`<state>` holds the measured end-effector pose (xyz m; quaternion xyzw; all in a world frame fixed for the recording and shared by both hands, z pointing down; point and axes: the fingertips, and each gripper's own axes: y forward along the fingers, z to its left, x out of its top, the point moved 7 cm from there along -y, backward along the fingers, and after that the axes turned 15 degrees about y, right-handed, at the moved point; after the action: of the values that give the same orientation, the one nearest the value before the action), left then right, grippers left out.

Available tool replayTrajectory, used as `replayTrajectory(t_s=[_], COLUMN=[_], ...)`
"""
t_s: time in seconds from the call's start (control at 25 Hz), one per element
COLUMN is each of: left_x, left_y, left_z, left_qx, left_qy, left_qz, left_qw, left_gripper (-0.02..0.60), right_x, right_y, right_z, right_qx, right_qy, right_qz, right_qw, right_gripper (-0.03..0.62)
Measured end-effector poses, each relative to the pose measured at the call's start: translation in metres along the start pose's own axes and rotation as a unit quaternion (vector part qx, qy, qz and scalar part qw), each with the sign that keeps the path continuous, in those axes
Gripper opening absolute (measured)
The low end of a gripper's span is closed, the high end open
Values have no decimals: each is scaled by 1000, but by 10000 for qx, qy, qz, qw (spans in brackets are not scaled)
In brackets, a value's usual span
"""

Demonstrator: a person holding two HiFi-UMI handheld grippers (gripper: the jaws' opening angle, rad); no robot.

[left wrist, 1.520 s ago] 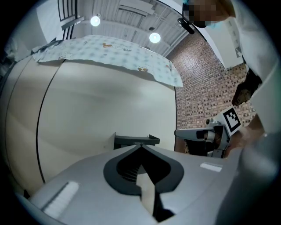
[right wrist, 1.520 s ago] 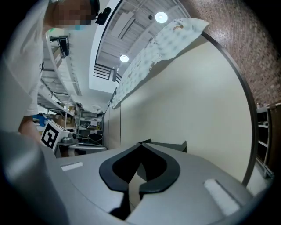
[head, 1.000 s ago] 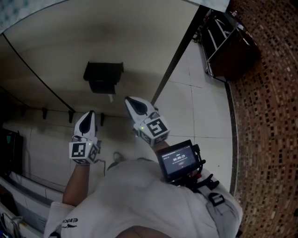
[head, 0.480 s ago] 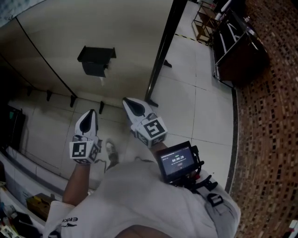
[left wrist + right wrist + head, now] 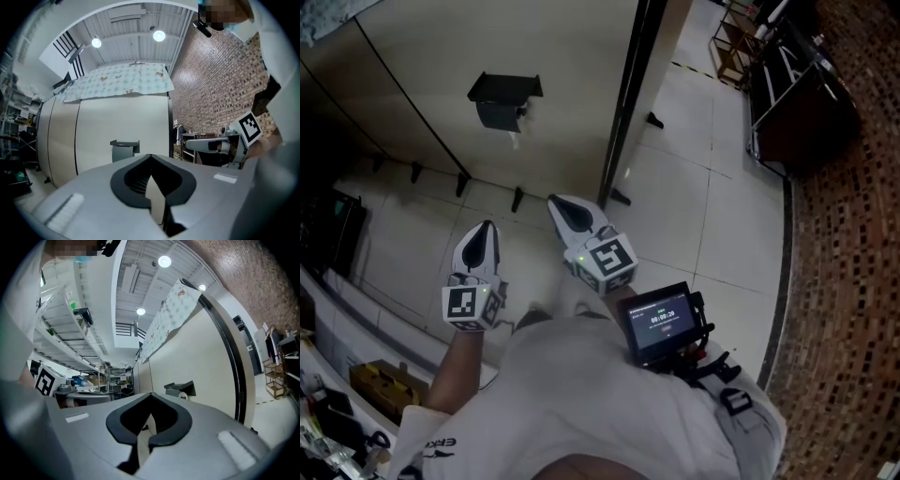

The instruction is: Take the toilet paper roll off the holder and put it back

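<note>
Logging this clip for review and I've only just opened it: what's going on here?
A person holds a two-jaw gripper in each hand, facing a beige wall panel. A dark toilet paper holder is mounted on it, with a bit of the white roll showing under its cover. The left gripper and right gripper are both shut and empty, pointing toward the wall. Neither touches the holder, and the roll has not been taken off.

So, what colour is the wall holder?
Dark grey; the holder shows best in the left gripper view.
</note>
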<state>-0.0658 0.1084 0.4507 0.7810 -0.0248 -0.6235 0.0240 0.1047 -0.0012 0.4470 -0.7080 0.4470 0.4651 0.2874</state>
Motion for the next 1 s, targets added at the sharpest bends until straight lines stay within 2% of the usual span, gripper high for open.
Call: replayTrajectory(t_s=[0.28, 0.48, 1.0], left_x=[2, 0, 3], left_y=[-11, -12, -2], left_z=[14, 24, 20], left_qx=[-75, -219, -526], left_qy=[-145, -169, -215], left_qz=[-214, -223, -341], left_qw=[9996, 9994, 9978], left_gripper=[2, 2, 2], right_x=[1, 6, -9], right_y=[0, 5, 2], right_z=[23, 34, 36], right_qx=[-114, -261, -489], right_qy=[-163, -197, -15], right_qz=[-11, 72, 208], right_qw=[9998, 9994, 9986], right_gripper=[13, 13, 12])
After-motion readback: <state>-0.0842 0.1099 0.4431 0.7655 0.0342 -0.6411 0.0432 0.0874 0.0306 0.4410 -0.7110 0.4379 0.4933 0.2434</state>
